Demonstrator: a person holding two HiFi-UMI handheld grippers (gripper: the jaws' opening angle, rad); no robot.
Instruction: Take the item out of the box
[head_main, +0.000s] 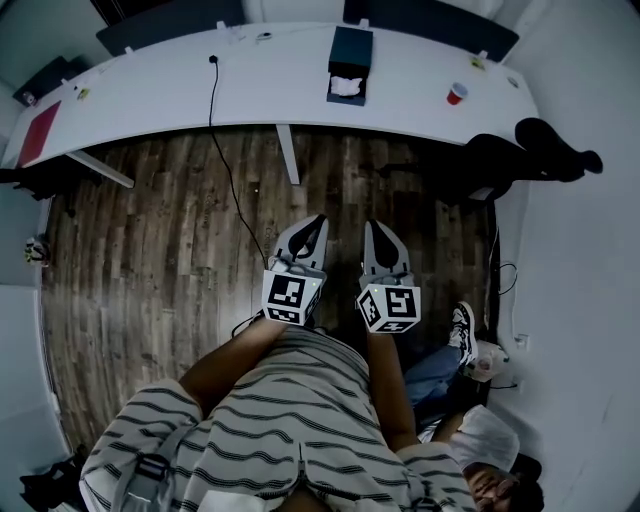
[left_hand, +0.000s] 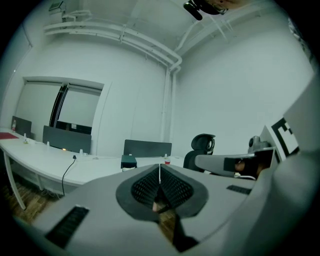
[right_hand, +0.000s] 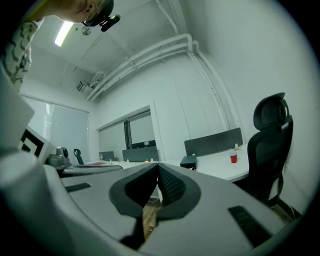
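- Here, left gripper (head_main: 318, 222) and right gripper (head_main: 373, 228) sit side by side, near the person's body, over the wooden floor (head_main: 150, 230).
- Left jaws: closed tip to tip, holding nothing.
- Right jaws: likewise pressed together, empty.
- Dark box (head_main: 350, 52): on the far white tabletop (head_main: 180, 90), well apart from both grippers.
- White item (head_main: 346, 87): showing in the box's near part.
- Red cup (head_main: 457, 94): right of the box.

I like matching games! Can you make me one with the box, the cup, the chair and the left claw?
Things:
1 box
2 cup
3 chair
4 left claw

Matches:
A red
B shut
C black
D dark teal, holding a white item

Pairs: 1-D, 2-A, 3-C, 4-B
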